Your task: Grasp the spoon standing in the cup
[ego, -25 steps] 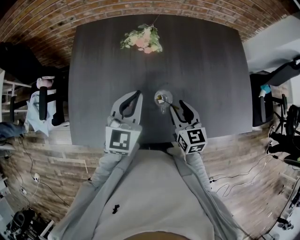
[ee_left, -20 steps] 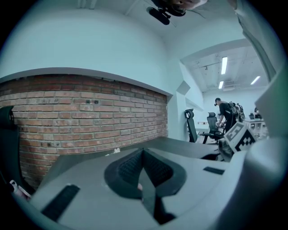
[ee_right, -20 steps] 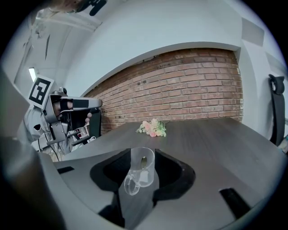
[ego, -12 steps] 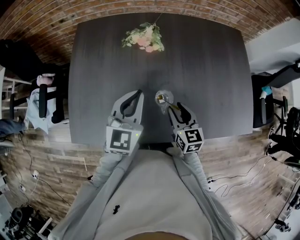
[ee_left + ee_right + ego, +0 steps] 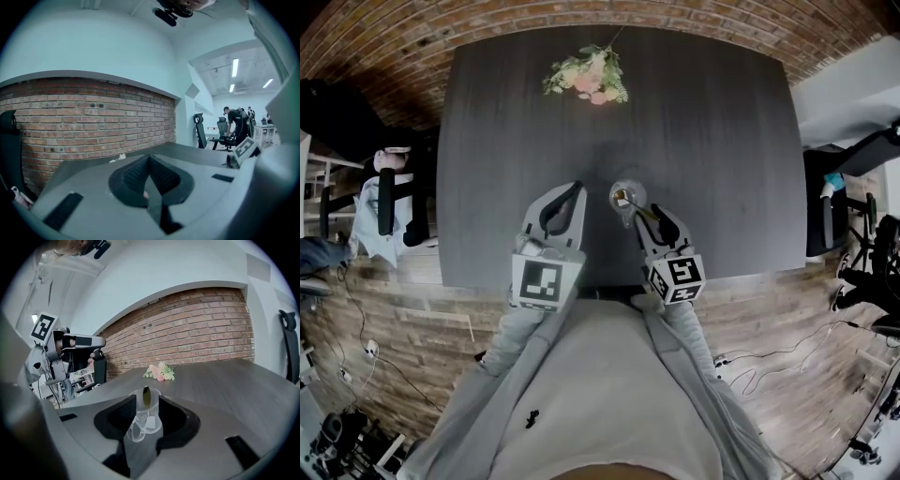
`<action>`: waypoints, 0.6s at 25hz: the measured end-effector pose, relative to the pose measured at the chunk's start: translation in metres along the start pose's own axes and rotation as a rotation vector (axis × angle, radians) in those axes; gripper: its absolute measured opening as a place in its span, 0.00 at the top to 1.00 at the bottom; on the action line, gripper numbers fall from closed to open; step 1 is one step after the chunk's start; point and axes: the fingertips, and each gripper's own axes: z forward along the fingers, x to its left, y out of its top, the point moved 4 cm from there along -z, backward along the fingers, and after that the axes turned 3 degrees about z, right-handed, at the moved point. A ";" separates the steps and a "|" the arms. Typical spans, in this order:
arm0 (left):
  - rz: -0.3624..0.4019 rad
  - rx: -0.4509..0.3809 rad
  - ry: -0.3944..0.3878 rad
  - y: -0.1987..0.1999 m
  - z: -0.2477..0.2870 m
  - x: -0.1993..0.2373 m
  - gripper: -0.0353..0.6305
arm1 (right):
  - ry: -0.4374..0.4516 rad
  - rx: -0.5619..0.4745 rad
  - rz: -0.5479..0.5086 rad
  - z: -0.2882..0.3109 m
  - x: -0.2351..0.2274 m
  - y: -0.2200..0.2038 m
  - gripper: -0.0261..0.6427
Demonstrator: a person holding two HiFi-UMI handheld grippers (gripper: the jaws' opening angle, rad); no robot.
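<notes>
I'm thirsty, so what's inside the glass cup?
A spoon stands in the cup, sticking out past the rim. Its lower end is blurred by the glass; whether there's any drink can't be told.

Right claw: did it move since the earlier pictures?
Yes. The right claw slid a little left, toward the spoon in the cup. It is open and holds nothing yet. The left claw, shut, the cup and the flowers stayed put.
</notes>
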 end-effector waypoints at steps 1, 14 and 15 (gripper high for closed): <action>0.000 0.001 0.000 0.000 0.000 0.000 0.92 | 0.000 -0.003 0.003 0.001 0.000 0.000 0.72; 0.007 0.001 -0.009 0.000 0.002 0.000 0.92 | 0.011 -0.026 0.032 0.004 0.001 -0.001 0.80; 0.008 0.001 -0.010 0.000 0.002 -0.001 0.92 | 0.009 -0.025 0.031 0.004 0.000 -0.002 0.82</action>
